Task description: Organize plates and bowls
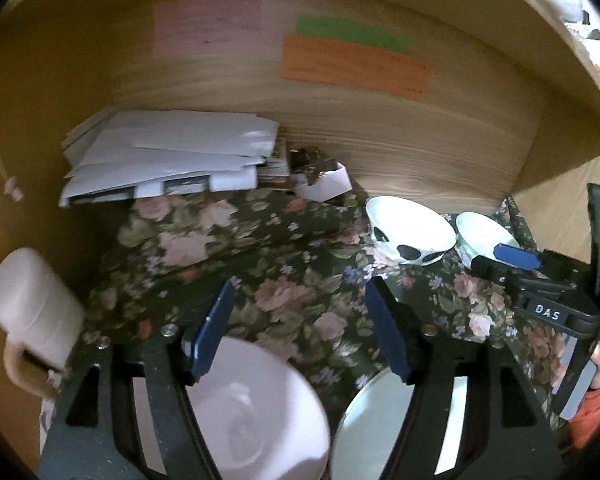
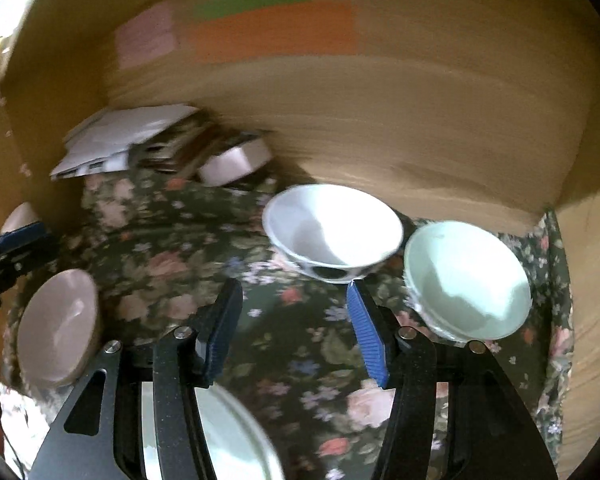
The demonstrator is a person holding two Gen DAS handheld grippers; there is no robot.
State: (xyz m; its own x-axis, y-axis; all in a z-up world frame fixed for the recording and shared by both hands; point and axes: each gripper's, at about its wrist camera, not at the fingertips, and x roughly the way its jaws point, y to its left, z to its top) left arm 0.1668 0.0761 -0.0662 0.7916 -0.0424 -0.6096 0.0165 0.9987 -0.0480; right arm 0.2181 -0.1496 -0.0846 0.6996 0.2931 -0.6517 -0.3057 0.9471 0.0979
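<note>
My left gripper [image 1: 300, 320] stands open over the floral cloth [image 1: 292, 248] with nothing between its fingers. Just below it sit a pink bowl [image 1: 252, 412] and a pale plate [image 1: 368, 420]. A white bowl with black patches [image 1: 410, 232] and a pale green bowl [image 1: 480, 236] stand side by side at the right, against the wooden back wall. My right gripper [image 2: 294, 328] is open and holds nothing, a little short of the white bowl [image 2: 332, 232] and the green bowl [image 2: 468, 280]. In the right wrist view, the pink bowl [image 2: 56, 328] lies at the left and the plate [image 2: 220, 432] at the bottom.
A stack of white papers [image 1: 168, 152] and a small box [image 1: 324, 184] lie at the back of the wooden alcove. A pink mug [image 1: 32, 312] stands at the left wall. Coloured notes [image 1: 352, 64] are stuck on the back panel. A hand in an orange sleeve [image 1: 596, 396] shows at the right.
</note>
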